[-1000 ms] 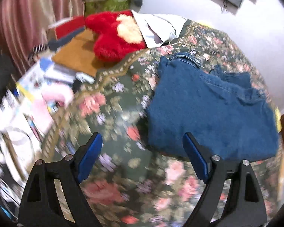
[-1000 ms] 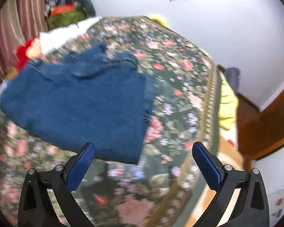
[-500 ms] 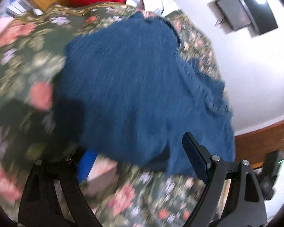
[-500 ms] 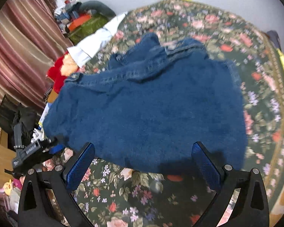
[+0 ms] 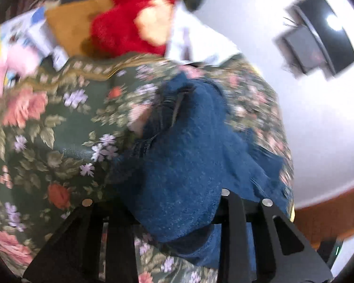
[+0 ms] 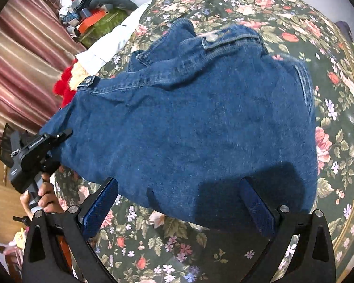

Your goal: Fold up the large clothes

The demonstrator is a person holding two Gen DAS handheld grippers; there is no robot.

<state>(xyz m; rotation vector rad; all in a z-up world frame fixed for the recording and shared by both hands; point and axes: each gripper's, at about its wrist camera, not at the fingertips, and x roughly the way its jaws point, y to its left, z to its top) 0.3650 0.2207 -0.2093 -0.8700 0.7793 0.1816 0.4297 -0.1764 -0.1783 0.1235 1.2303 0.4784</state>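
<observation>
A blue denim jacket [image 6: 200,122] lies folded on the floral bedspread [image 6: 295,23]. In the right wrist view my right gripper [image 6: 179,208] hovers open over the jacket's near hem, its blue pads [image 6: 101,210] apart and holding nothing. At the jacket's left corner sits my left gripper [image 6: 61,134], with a hand [image 6: 44,198] on its handle. In the left wrist view the left gripper [image 5: 172,202] has its jaws closing, and bunched denim [image 5: 188,165] fills the gap between the fingers and hides the pads.
A red plush toy [image 5: 125,26] and a white cloth [image 5: 193,42] lie at the bed's far end. Papers and boxes [image 5: 23,37] clutter the side beyond the bedspread's edge [image 5: 47,141]. A dark screen [image 5: 318,37] hangs on the wall. Striped curtains [image 6: 23,47] and a green bag [image 6: 101,21] stand behind.
My left gripper moved onto the jacket's corner and narrowed from wide open onto the denim. My right gripper swung and dropped toward the near hem, still open.
</observation>
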